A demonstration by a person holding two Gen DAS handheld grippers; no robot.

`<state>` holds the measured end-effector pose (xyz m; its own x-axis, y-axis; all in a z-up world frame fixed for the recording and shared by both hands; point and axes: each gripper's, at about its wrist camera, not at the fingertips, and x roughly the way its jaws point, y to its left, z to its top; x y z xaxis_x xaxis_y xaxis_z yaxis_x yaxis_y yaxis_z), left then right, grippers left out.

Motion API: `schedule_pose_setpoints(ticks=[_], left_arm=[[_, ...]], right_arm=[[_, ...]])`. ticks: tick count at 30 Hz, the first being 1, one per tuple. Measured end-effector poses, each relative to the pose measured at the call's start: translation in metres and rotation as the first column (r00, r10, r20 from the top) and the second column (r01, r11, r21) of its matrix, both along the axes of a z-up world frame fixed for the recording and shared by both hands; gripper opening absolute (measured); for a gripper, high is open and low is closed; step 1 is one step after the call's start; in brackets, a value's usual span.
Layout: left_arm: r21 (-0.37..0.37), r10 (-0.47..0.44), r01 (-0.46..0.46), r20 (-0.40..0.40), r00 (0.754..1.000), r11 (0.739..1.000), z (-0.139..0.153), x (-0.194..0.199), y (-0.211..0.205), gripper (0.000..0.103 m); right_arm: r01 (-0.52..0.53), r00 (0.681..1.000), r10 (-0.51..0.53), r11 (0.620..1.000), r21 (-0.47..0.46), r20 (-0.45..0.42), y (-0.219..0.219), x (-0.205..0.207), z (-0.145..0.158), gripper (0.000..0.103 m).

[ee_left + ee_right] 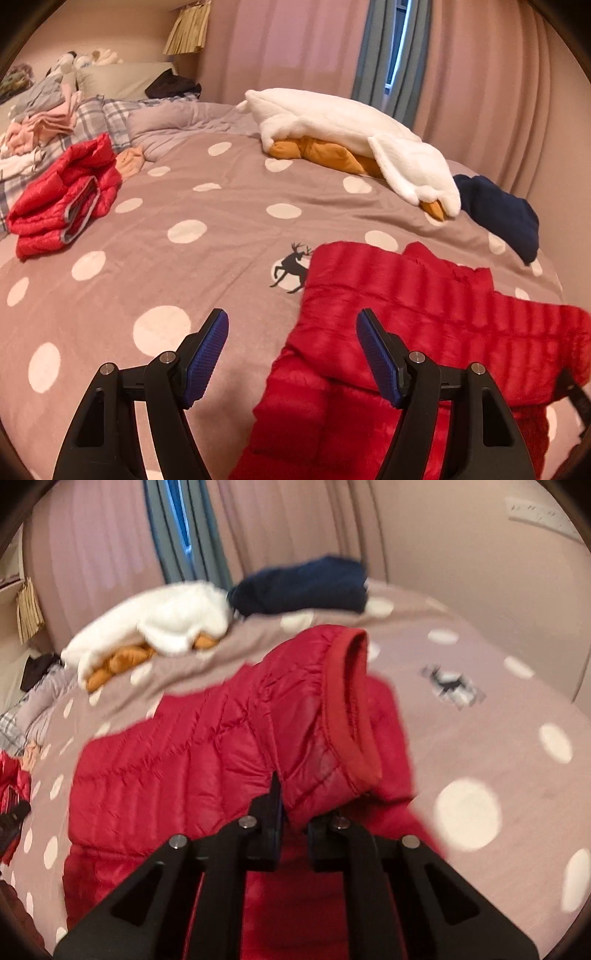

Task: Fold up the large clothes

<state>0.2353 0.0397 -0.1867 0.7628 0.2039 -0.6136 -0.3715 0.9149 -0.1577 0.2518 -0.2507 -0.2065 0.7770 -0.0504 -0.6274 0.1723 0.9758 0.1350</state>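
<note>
Folded red jacket (61,199): lies at the far left of the bed, well apart from the spread one, a grey-edged hem showing on top.
Clothes pile (44,118): pink, grey and plaid pieces stacked behind the folded jacket, near the pillows.
Bed cover (192,229): mauve with white dots and a black deer print just beside the spread jacket's edge.
Left hand-held gripper (291,325): jaws stand apart with blue pads facing each other, nothing between them; it hangs above the left edge of the jacket, not touching it.
Red down jacket (424,317): the task's garment, spread on the near side of the bed, right of centre in the left wrist view; quilted, partly doubled over itself.
White plush blanket (343,125): heaped at the far side over an orange garment (321,151).
Navy garment (498,210): just beside the white heap, at the bed's right edge.
Right hand-held gripper (293,812): jaws drawn close, pinching a fold of the red down jacket beside its ribbed cuff (360,709), which stands lifted off the bed; this view is blurred.
</note>
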Motion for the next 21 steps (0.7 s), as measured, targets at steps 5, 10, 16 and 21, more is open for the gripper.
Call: schedule_pose_setpoints(ticks=[5, 10, 16, 21], left_arm=[[-0.002, 0.001, -0.001, -0.007, 1.000, 1.000, -0.001, 0.002, -0.005, 0.071], [0.034, 0.013, -0.012, -0.017, 1.000, 0.999, -0.001, 0.003, -0.009, 0.071], [0.043, 0.040, -0.039, -0.026, 0.999, 0.998, 0.000, 0.002, -0.008, 0.071], [0.052, 0.071, -0.071, -0.007, 0.997, 0.996, 0.007, 0.006, -0.012, 0.072]], right_arm=[[0.095, 0.995, -0.096, 0.995, -0.040, -0.013, -0.036, 0.005, 0.004, 0.012], [0.154, 0.978, -0.167, 0.982, -0.110, -0.127, -0.055, 0.023, -0.027, 0.041], [0.241, 0.969, -0.245, 0.966, -0.098, -0.032, -0.065, -0.003, -0.004, 0.073], [0.224, 0.974, -0.223, 0.974, -0.020, 0.043, -0.062, -0.024, 0.025, 0.088]])
